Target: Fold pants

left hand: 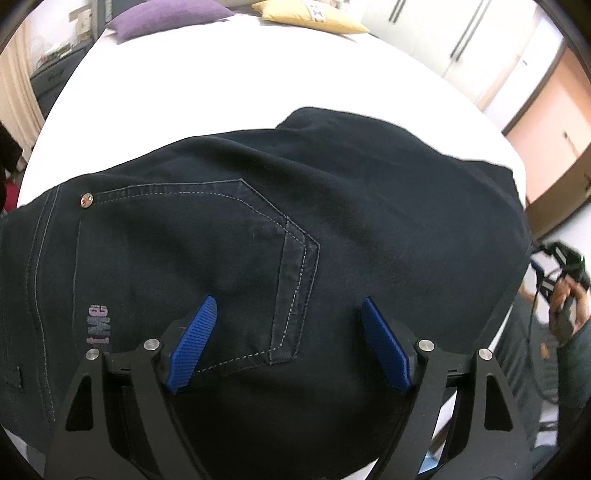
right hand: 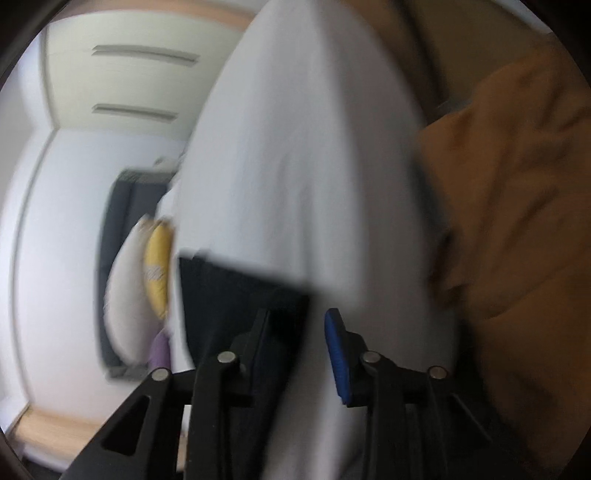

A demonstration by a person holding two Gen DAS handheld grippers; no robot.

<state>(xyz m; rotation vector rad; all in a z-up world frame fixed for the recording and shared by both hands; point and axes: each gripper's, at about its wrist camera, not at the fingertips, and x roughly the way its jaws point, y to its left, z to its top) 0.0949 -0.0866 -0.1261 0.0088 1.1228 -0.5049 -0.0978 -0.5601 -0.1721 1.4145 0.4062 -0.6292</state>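
My left gripper point(left hand: 288, 343) hangs with jaws wide apart, gripping nothing, over the pants point(left hand: 258, 240) folded on the bed point(left hand: 221, 85), pillows point(left hand: 166, 16) far. Only the blurred right view shows my right gripper point(right hand: 295, 350); whether its jaws pinch anything I cannot tell.

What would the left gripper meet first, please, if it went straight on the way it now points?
Most likely the pants: the open left gripper points at the back pocket, with dark fabric filling the line between its fingers. How far off the cloth is cannot be judged.
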